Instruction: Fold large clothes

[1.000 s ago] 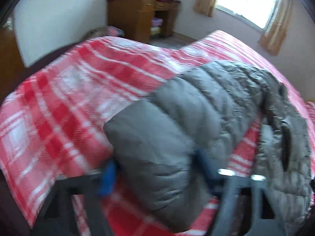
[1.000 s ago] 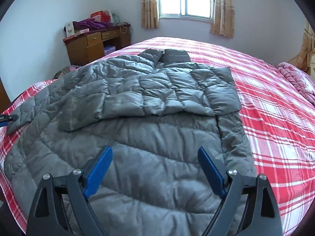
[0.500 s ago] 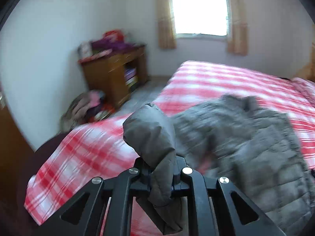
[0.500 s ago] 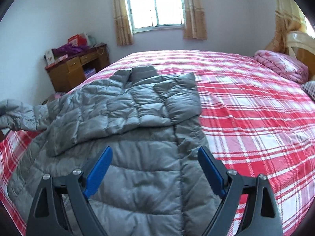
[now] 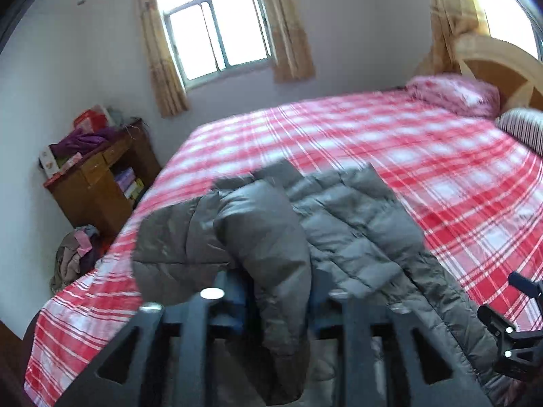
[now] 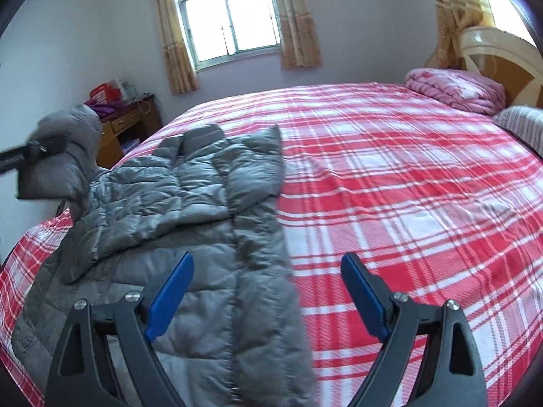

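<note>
A grey quilted puffer jacket lies on the red plaid bed, one sleeve folded across its chest. My left gripper is shut on the other grey sleeve and holds it raised above the jacket body. The raised sleeve also shows at the left of the right wrist view. My right gripper is open and empty, just above the jacket's right edge; it also shows in the left wrist view.
A wooden desk with clutter stands by the wall left of the bed. A clothes pile lies on the floor. A folded pink blanket and a striped pillow sit by the headboard.
My left gripper closed on the sleeve, lifted it off the bed and carried it in over the jacket body. My right gripper stayed open and swung rightwards.
</note>
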{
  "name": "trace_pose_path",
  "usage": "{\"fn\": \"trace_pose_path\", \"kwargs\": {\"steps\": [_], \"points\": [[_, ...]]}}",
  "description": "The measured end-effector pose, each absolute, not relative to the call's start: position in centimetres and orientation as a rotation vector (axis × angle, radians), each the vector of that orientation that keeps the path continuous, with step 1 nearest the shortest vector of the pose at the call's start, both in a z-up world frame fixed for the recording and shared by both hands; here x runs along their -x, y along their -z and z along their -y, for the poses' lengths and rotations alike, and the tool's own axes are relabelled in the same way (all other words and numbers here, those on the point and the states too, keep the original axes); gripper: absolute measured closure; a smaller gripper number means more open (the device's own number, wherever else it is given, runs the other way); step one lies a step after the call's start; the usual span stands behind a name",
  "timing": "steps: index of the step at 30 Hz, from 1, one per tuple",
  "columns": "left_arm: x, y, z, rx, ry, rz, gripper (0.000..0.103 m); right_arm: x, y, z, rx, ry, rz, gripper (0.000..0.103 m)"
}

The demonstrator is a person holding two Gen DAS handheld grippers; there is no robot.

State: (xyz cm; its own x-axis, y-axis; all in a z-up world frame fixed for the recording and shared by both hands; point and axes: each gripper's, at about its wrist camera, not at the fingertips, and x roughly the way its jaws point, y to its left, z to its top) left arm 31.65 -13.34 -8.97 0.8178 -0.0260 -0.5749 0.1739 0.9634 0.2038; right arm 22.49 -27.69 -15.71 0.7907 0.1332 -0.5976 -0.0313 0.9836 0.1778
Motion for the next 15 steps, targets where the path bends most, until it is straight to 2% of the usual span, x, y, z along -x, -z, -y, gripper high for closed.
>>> {"fn": "trace_pose_path", "kwargs": {"steps": [1,3,4,10,15], "points": [[-31.5,9.4,13.7,-0.256,0.105,-0.610,0.049,-22.5,15.9,28.2,-0.167,-0.079,-0.659,0.013],[-30.8,9.7,14.0,-0.254,0.100,-0.585,0.023,-22.5,16.0,28.7,-0.171,-0.071,-0.665,0.013],[-30.4,9.8,13.7,-0.260,0.090,-0.562,0.020,-22.5,16.1,28.9,-0.172,-0.069,-0.669,0.012],[-28.8,9.2,7.7,-0.231,0.000,-0.489,0.009,-23.1,15.5,28.3,-0.160,-0.095,-0.688,0.012],[-31.7,12.7,-1.3,-0.181,-0.261,-0.611,0.008,-24.9,13.7,24.7,-0.132,-0.200,-0.698,0.012]]}}
